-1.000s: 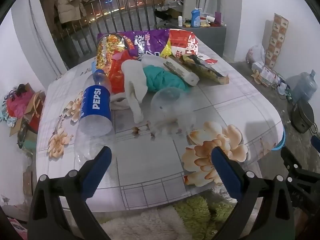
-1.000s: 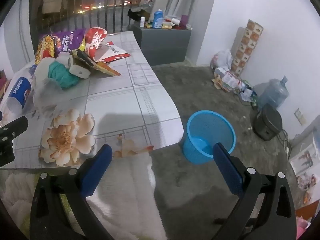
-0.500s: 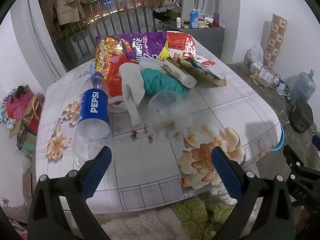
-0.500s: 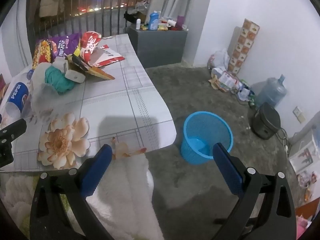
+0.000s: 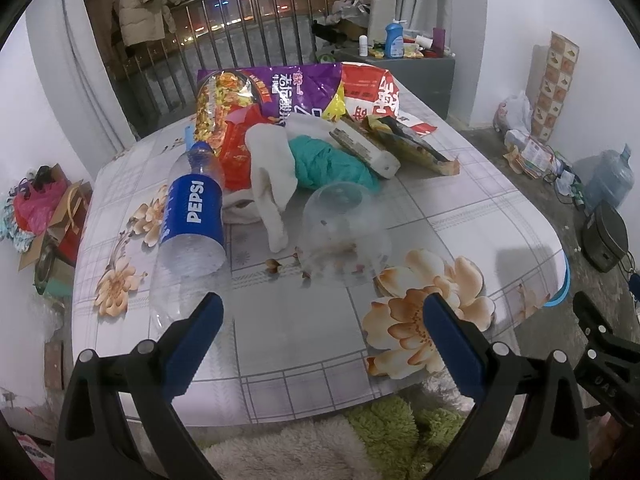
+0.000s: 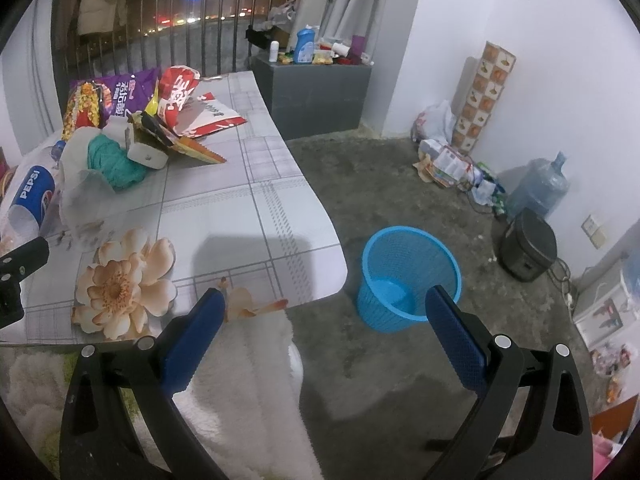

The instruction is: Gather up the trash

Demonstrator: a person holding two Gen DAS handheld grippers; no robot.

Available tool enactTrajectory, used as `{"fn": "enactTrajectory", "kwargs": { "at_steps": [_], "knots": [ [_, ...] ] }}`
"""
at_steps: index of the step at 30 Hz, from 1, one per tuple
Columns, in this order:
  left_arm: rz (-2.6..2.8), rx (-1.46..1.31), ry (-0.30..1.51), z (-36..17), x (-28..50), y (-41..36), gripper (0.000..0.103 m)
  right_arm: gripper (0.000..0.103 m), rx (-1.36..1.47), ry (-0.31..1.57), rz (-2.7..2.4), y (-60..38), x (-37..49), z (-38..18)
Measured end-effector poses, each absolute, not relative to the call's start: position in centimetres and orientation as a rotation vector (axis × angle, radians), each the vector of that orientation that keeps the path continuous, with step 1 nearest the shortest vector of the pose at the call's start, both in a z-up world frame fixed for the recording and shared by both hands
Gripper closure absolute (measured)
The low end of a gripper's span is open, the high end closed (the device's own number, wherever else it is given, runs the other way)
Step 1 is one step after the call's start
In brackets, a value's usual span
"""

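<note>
Collection not yet started, by the look of it: nothing gripped, all trash on the desk. Left gripper [image 5: 318, 320] hangs over the near edge of the desk [image 5: 280, 344] covered in a grey-checked cloth with peach flowers, its blue-padded fingers spread wide and empty. Right gripper [image 6: 320, 316] sits off the desk's corner, fingers likewise wide apart, nothing between them. Nearest trash to the left gripper: a clear plastic Pepsi bottle with blue label [image 5: 192, 224], lying on its side, blue cap at the far end, apparently empty. Just right of it, a clear plastic cup [image 5: 344, 236] tipped over, brownish scraps inside and spilled on the cloth at its mouth. Behind these, touching in a heap: a white cloth [image 5: 272, 184], a crumpled teal plastic bag [image 5: 332, 160], a white carton [image 5: 364, 148], then purple snack bag [image 5: 296, 88] and red-and-white bag [image 5: 368, 92] furthest back. A blue mesh plastic wastebasket [image 6: 408, 276] stands on the concrete floor just beyond the desk corner, upright, seemingly empty. Likely next move: left gripper forward to the bottle or cup, closing across the body; the loose scraps may scatter if the cup is tilted.
</note>
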State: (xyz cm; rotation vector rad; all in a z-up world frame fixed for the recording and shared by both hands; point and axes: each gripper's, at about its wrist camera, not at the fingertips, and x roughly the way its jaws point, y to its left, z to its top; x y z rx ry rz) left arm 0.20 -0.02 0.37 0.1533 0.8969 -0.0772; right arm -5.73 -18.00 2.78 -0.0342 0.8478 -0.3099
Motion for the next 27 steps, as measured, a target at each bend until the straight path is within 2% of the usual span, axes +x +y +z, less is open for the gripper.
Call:
{"fn": "enactTrajectory", "kwargs": {
  "at_steps": [27],
  "knots": [
    [-0.060,0.146,0.893,0.43,0.19,0.38,0.005,0.007,-0.025,0.837,-0.309,-17.52,-5.40,3.32]
  ]
}}
